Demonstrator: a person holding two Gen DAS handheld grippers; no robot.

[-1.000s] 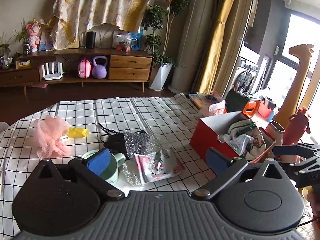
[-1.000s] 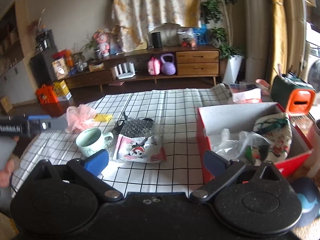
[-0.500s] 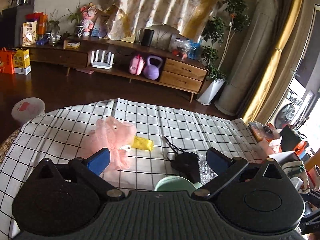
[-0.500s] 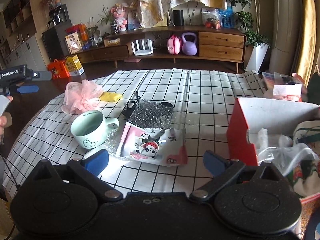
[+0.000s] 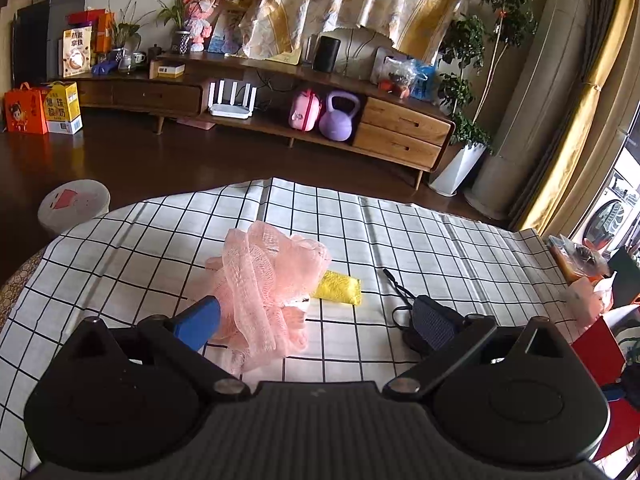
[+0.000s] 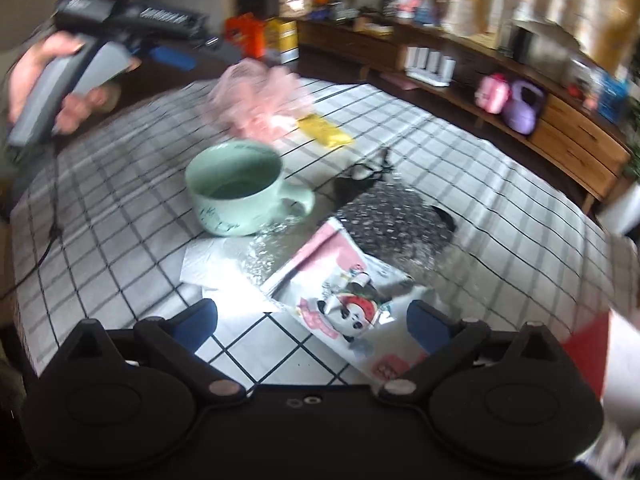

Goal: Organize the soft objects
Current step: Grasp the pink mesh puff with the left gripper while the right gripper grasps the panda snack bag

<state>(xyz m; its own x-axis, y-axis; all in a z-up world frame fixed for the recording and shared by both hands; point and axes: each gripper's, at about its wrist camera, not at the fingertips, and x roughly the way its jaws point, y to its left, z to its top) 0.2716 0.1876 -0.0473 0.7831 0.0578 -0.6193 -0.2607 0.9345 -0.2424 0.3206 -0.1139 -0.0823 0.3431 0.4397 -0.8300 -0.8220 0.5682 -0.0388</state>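
A pink mesh bath pouf lies on the checked tablecloth. My left gripper is open just in front of it, and the pouf's near side sits against the left finger. A small yellow pad lies behind the pouf, and a black mask shows partly behind the right finger. My right gripper is open and empty above a panda-print pouch. Bubble wrap lies just beyond the pouch. This view is blurred; the pouf shows at the far left.
A green mug stands left of the bubble wrap. A red box sits at the table's right edge. A hand holds the left gripper's handle at the far left. A wooden sideboard stands beyond the table.
My left gripper swung left from the red box and closed in on the pink pouf. The right gripper also swung left and lower, from the box to the pouch and mug.
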